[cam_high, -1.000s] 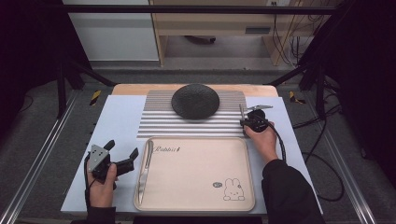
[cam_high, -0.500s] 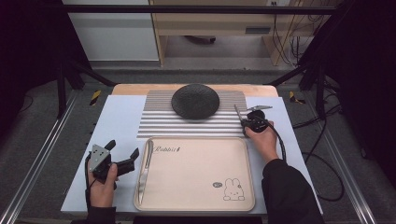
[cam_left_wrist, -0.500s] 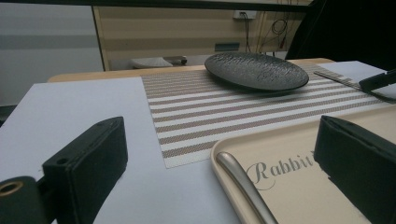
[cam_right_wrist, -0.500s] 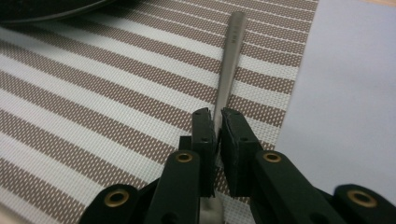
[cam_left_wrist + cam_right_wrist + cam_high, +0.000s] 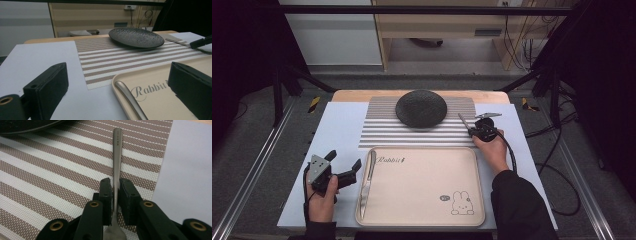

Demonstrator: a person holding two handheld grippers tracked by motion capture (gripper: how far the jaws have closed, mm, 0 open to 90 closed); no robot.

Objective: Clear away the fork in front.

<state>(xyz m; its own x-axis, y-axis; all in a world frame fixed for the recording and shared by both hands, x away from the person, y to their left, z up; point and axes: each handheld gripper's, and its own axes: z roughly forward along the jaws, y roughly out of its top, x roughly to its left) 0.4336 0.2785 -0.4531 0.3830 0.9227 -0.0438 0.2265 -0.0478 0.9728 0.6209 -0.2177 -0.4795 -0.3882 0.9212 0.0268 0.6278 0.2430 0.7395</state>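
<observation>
**Two grippers, one loaded: cutlery being laid beside the plate**

Right gripper [image 5: 114, 195]: jaws clenched on the slim brushed-steel utensil handle [image 5: 117, 157], gripped near the neck, handle end pointing away over the brown-and-white striped woven placemat [image 5: 50, 177]. In the high view this utensil [image 5: 464, 121] sits at the mat's right margin, just beside the dark textured round plate [image 5: 421, 107], low to the mat; contact cannot be confirmed.

Left gripper [image 5: 339, 172]: jaws spread wide and empty, resting on the pale blue counter [image 5: 337, 125] just beside the left rim of the beige rectangular tray printed "Rabbit" [image 5: 422, 220]. A second steel utensil [image 5: 367, 180] lies inside the tray along that rim.

Assessment: placement step in hand, judged about half done. Next move likely calls for lowering the held utensil flat, parallel to the plate, then releasing; afterwards the left jaws must straddle the tray utensil's handle [image 5: 130, 97].
</observation>
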